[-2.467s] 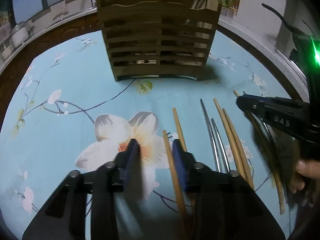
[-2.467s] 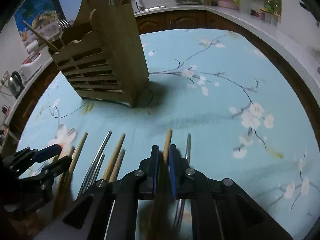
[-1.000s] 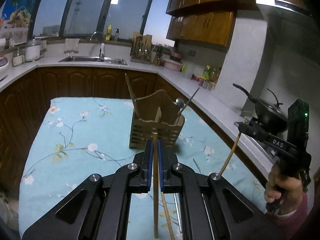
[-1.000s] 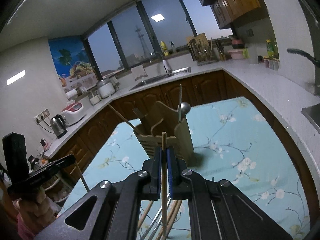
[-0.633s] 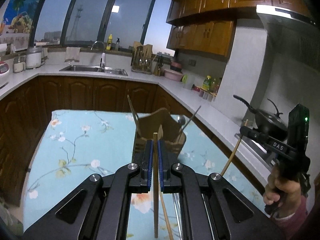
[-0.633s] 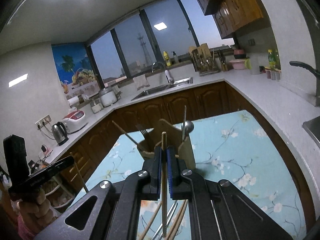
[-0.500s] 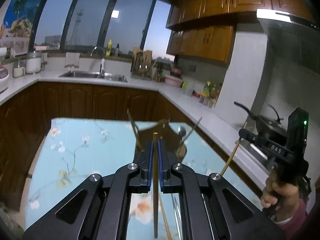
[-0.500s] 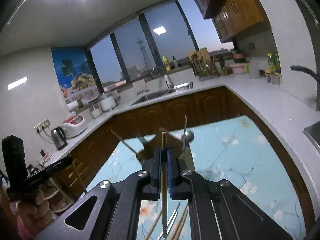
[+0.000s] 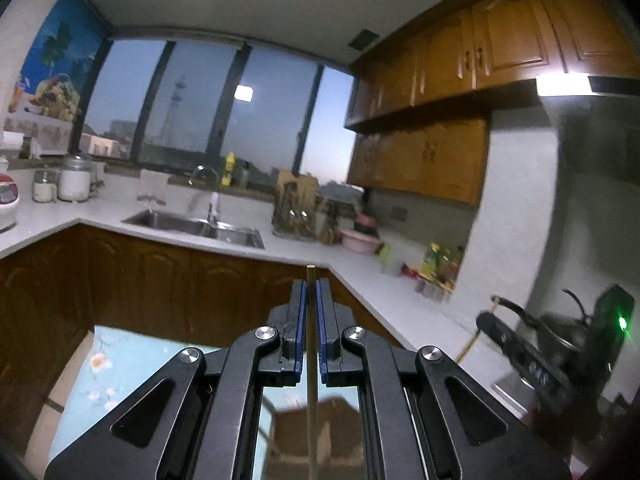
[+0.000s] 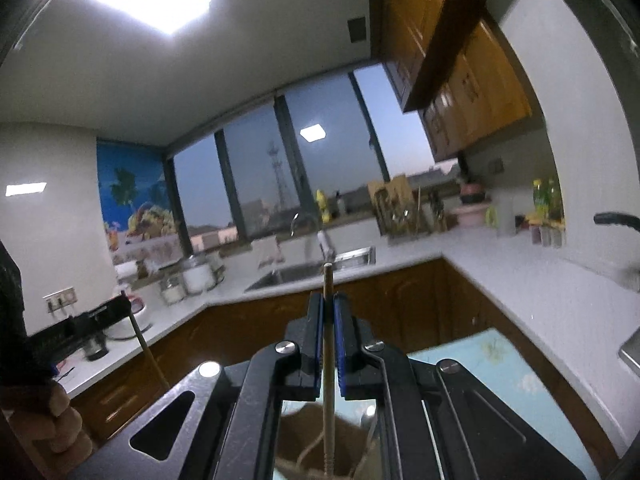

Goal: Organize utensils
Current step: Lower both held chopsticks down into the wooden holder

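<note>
Both grippers raised higher (holder [image 9: 316, 436] now below), chopsticks [image 9: 310, 360] clamped

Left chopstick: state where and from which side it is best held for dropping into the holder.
Hold the left chopstick near its upper end, clamped from both sides, as the left tool does now. It hangs upright, only a short tip showing above the pads, and the long lower part points toward the wooden holder beneath. That seems a suitable grip.
</note>
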Demonstrator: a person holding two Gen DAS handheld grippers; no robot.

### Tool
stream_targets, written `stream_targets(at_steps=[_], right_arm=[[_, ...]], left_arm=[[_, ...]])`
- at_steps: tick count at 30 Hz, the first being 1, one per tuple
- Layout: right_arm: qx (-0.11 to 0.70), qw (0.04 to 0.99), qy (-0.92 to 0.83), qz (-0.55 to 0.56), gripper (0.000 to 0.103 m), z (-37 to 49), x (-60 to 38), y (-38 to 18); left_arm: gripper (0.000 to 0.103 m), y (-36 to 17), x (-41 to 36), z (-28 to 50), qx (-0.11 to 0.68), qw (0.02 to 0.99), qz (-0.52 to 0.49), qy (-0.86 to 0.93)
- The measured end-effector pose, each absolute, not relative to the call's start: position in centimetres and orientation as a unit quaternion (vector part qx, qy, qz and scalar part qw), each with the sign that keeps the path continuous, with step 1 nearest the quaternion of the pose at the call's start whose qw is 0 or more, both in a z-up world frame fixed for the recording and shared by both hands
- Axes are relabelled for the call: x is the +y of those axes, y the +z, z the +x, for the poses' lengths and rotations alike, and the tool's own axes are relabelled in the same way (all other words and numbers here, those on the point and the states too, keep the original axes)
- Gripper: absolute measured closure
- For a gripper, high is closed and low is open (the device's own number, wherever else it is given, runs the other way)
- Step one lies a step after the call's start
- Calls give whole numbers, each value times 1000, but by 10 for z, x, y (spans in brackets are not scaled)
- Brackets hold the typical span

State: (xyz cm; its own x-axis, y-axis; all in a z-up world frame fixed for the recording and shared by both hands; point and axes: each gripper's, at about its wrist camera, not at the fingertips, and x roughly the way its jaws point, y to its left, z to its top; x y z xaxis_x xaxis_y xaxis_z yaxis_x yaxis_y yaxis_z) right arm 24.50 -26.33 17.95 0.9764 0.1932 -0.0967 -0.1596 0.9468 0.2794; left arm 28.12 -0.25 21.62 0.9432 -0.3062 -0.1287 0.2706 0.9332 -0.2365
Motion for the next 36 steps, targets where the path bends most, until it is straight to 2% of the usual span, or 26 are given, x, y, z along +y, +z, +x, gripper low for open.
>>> stream_targets(at_steps=[7,17,22,36], right_arm=[[62,988,72,124,98,269,-255,140],[87,987,68,116,98,270,-252,95],[116,984,74,116,98,271,-254,81],[157,977,84,120,95,282,-260,85]], left_arm=[[99,170,-11,316,85,981,-131,-114],[99,104,-17,324,141,976,-120,-114],[99,98,-17,320,154,975,-108,-116],[98,100,-19,320,177,972,-104,-118]])
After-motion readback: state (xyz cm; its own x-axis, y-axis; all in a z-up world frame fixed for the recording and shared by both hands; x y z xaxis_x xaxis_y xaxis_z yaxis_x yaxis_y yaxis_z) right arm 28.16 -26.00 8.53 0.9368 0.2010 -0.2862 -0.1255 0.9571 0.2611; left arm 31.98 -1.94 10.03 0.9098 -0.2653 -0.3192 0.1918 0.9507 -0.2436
